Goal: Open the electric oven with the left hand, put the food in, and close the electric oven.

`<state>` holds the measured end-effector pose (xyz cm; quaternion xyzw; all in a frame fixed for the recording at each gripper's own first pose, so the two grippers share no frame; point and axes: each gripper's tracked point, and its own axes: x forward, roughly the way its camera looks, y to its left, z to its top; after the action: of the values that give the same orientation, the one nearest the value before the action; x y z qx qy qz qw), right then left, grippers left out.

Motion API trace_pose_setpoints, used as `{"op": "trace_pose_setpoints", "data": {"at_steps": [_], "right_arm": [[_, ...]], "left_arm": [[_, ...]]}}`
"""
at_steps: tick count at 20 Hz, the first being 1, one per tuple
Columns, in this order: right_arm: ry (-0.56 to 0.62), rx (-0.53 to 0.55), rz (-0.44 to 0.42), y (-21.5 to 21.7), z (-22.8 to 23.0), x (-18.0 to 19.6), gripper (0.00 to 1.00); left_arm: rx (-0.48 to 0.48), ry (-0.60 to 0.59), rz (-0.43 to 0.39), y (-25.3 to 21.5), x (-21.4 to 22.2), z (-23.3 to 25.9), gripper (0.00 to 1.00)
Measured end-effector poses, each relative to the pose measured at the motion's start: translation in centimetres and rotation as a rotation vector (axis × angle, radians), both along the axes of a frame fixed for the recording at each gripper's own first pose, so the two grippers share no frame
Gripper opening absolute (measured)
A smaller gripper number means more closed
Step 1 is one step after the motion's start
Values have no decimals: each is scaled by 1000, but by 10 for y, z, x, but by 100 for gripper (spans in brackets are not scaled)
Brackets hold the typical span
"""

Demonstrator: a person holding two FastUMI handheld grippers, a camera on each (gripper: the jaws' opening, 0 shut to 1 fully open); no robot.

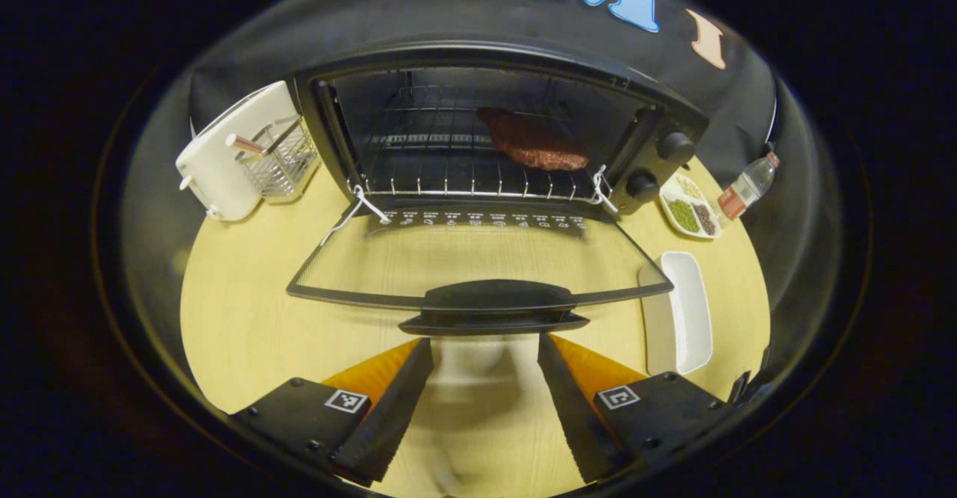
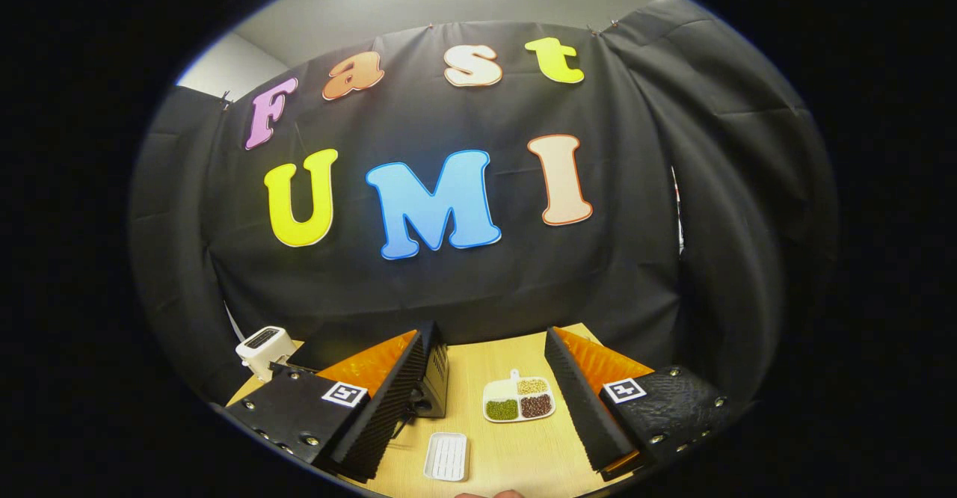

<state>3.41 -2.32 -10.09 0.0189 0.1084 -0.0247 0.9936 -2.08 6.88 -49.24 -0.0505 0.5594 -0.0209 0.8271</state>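
The black electric oven (image 1: 677, 120) stands at the back of the table with its glass door (image 1: 478, 259) folded down flat. A brown piece of food (image 1: 534, 146) lies on the wire rack (image 1: 448, 176) inside, towards the right. My left gripper (image 1: 484, 378) is open just in front of the door handle (image 1: 493, 307), with nothing between its fingers. In the right gripper view, my right gripper (image 2: 490, 401) is open and held up above the table, and the oven's side (image 2: 434, 378) peeks out behind its left finger.
A white toaster (image 1: 224, 154) with a wire basket (image 1: 280, 158) stands left of the oven. A long white tray (image 1: 688, 311), a divided dish of beans (image 1: 689, 210) and a bottle (image 1: 748, 184) lie to the right. The bean dish (image 2: 519, 399) and white tray (image 2: 446, 455) lie below the right gripper.
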Motion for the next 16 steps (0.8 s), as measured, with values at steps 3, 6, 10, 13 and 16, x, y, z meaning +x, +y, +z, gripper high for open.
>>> {"op": "trace_pose_setpoints", "data": {"at_steps": [3,6,10,13,16], "right_arm": [[-6,-4,14,6,4,1,99],[-6,-7,22,8,4,-2,99],[3,-20,8,10,6,-5,99],[-15,-29,9,11,12,-8,99],[-13,-25,3,8,12,-14,93]], "left_arm": [[-10,-23,13,-1,2,10,96],[-22,-52,22,0,5,23,96],[-22,-84,29,1,12,35,96],[-24,-97,26,0,17,40,96],[-27,-115,33,1,23,47,96]]}}
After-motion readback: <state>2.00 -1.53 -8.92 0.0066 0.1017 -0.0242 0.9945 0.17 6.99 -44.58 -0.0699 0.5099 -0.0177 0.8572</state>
